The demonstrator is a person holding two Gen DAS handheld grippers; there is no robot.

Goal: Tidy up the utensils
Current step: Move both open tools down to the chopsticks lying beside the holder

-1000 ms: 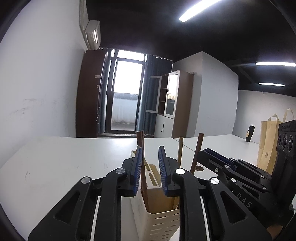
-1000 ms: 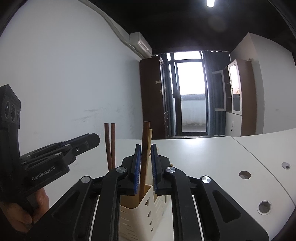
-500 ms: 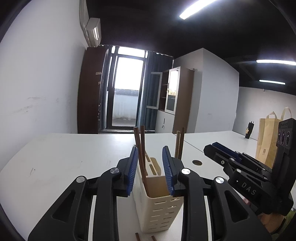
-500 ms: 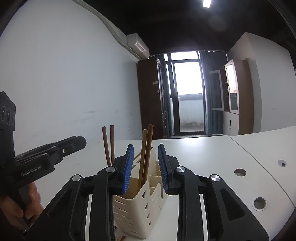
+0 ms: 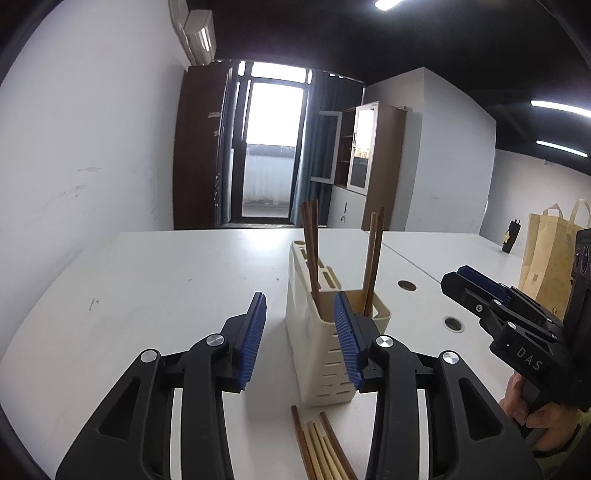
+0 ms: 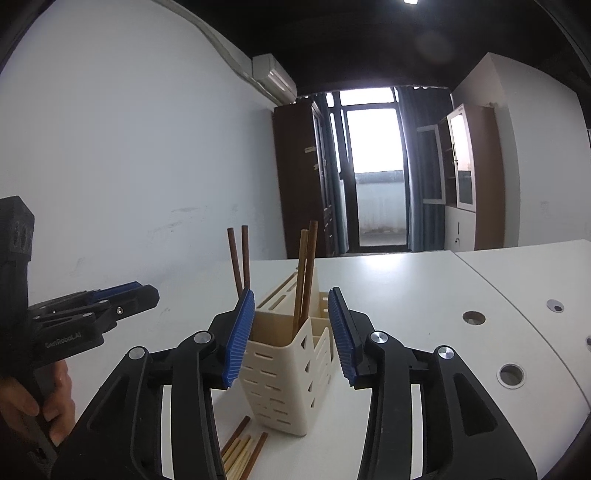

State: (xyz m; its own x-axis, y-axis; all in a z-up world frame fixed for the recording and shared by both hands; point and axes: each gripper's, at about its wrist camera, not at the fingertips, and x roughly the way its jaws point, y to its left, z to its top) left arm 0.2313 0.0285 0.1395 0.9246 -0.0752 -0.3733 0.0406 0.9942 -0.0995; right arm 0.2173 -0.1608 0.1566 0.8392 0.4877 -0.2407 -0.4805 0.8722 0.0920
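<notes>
- Left wrist view: left gripper (image 5: 299, 339) empty, jaws opening; same for right gripper (image 6: 291, 334).
- Next, lower onto loose chopsticks (image 5: 321, 446) by holder (image 5: 332, 354); pinch one pair squarely.

- An office room: long white desk (image 5: 166, 280) with round cable grommet holes (image 6: 474, 317).
- Wall-mounted air conditioner (image 5: 197, 35), glass-door filing cabinet (image 5: 373, 155), ceiling strip lights (image 5: 559, 109).

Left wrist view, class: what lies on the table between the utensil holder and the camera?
A bundle of loose chopsticks lies flat before the utensil holder; the right wrist view shows it too.
</notes>
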